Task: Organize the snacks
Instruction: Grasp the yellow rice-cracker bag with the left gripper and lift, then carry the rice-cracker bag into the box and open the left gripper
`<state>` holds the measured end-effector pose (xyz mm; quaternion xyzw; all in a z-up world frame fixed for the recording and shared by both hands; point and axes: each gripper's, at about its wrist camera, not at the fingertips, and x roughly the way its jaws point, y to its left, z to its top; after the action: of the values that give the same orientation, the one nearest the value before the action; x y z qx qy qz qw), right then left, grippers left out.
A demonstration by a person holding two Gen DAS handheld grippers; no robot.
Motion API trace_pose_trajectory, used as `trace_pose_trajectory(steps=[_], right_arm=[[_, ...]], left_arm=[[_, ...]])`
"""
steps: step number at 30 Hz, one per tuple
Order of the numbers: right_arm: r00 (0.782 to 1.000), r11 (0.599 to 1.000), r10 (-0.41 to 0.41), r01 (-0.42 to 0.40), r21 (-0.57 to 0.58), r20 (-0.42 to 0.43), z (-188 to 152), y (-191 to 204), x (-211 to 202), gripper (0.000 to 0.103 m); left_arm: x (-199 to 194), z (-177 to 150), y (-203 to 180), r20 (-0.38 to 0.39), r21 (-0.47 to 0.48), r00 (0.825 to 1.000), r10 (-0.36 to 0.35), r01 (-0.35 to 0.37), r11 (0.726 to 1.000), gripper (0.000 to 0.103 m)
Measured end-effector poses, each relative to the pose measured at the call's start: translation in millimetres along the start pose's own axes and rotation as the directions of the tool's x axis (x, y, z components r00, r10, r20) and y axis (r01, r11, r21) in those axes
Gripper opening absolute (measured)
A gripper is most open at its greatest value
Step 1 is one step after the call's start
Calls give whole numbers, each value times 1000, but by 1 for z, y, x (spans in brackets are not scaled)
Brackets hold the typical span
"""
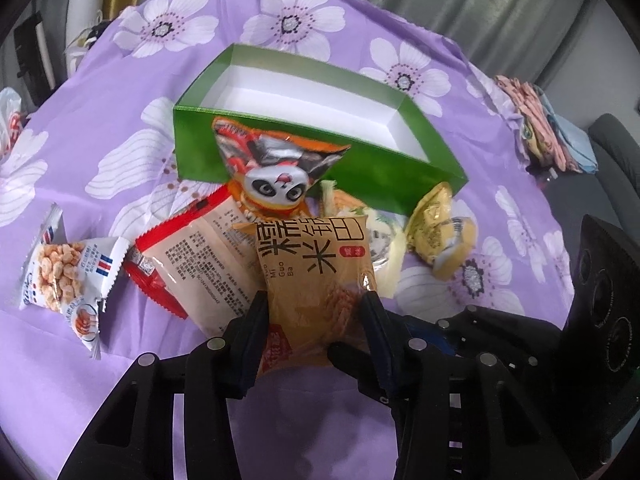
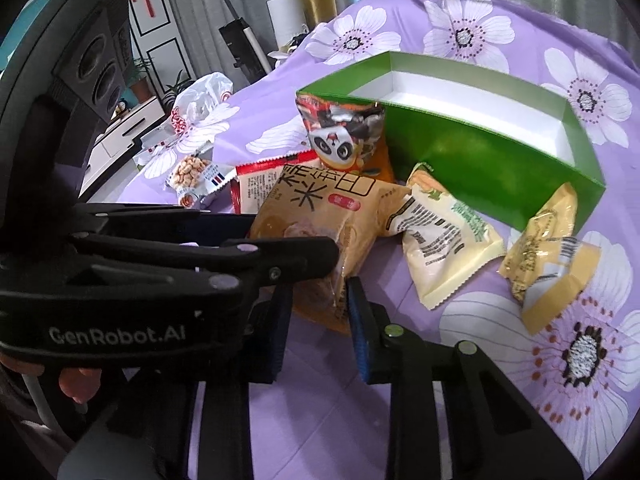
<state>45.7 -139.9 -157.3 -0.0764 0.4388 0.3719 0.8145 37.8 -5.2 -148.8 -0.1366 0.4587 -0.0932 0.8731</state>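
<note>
Step in hand: picking the first snack. Both tools are on the same packet, the tan rice-cracker packet.

- Left gripper: clenched across the packet's near end, one finger on each side edge, film bulging between them.
- Right gripper: clamped onto the packet's near corner; the crumpled film is pinched between its blue pads. The left tool crosses its view from the left and sits on the same packet.

Landmark is the green box, open top, white inside. It looks empty; in both wrist views only bare white floor and walls show, though the near inner corner is hidden behind its front wall. So by my read nothing is sorted yet.

Relative to the box:
- rice-cracker packet: in front of the near wall, on top of the pile, not touching the box
- panda packet: leaning against the near wall
- red-edged packet: in front and to the left, partly under the tan packet
- peanut packet: well to the left
- pale cream packet: in front, beside the tan one
- yellow wrapped snack: at the box's right front corner, touching or nearly

Next move, as I judge it: lift the tan packet clear of the pile, carry it over the near wall, let go inside. Two grips on one thin bag means moving both hands together or releasing one, else the film may tear. The panda packet could topple when the pile shifts.
</note>
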Motion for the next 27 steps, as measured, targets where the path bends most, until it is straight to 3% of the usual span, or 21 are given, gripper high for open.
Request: trace_pose_trajectory(steps=[14, 27], right_arm=[[993, 999, -45, 46, -7, 109, 14, 8, -50, 28], [985, 999, -50, 51, -1, 163, 19, 5, -63, 28]], left_arm=[[-38, 17, -25, 76, 51, 996, -38, 34, 998, 47], [-42, 29, -35, 93, 68, 995, -47, 40, 997, 47]])
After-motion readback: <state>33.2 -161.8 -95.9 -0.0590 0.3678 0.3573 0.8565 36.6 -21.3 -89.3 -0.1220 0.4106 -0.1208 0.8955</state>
